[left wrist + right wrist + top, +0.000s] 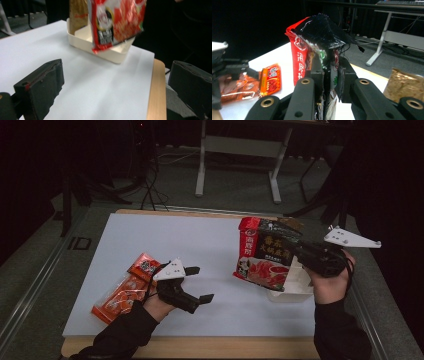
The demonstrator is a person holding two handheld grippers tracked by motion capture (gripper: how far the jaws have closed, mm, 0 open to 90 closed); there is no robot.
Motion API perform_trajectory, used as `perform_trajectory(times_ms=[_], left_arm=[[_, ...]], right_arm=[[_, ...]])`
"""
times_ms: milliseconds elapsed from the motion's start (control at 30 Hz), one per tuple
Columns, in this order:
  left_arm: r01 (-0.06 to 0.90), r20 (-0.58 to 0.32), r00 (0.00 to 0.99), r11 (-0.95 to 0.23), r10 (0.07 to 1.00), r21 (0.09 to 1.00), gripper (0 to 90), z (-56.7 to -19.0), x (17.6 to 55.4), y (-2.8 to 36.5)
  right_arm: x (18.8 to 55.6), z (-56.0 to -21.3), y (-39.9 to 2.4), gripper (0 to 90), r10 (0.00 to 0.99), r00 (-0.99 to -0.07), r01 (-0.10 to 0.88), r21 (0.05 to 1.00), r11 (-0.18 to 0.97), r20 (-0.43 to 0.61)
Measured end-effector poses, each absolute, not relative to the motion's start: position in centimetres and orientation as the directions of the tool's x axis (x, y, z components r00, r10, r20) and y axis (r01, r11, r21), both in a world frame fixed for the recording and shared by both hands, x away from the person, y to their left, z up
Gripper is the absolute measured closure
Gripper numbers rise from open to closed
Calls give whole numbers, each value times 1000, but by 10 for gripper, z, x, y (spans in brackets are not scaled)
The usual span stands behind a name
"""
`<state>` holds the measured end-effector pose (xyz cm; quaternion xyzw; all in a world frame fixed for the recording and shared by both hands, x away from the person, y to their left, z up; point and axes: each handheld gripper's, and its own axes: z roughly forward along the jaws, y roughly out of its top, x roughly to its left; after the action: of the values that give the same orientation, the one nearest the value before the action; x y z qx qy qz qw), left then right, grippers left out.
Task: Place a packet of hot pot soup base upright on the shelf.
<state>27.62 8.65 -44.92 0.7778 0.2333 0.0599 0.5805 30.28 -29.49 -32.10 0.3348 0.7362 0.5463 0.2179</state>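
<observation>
Cream tray (82, 41) holding brown packet (78, 13), right gripper (300, 254) jaws clamped on red pouch (263, 254), left gripper (199, 284) jaws apart

Left tool (199, 283) low, jaws wide apart; right tool (300, 251) raised, clamped.

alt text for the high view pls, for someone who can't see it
The right gripper is shut on a red and black food packet, holding it above a cream tray at the right of a white table. The left gripper is open with nothing between its jaws, beside orange sachets lying at the left.
</observation>
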Motion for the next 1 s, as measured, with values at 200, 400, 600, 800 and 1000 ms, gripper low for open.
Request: perform_trajectory(times_ms=[200,400,600,800,1000], left_arm=[[315,-202,878,-205,435,927,5,-460,268,96],[325,-203,875,-224,440,919,5,-477,259,101],[342,-222,866,-206,448,917,5,-489,252,109],[359,-245,853,-179,462,916,5,-499,247,115],[341,-190,844,-228,502,912,5,-504,247,114]], right_arm=[[308,-315,-305,781,752,-658,248,954,167,39],[313,-314,-320,781,779,-626,248,958,148,42],[323,-315,-336,780,807,-589,252,958,135,41],[338,-320,-354,780,826,-561,268,956,120,54],[354,-325,-367,779,843,-536,273,955,116,51]])
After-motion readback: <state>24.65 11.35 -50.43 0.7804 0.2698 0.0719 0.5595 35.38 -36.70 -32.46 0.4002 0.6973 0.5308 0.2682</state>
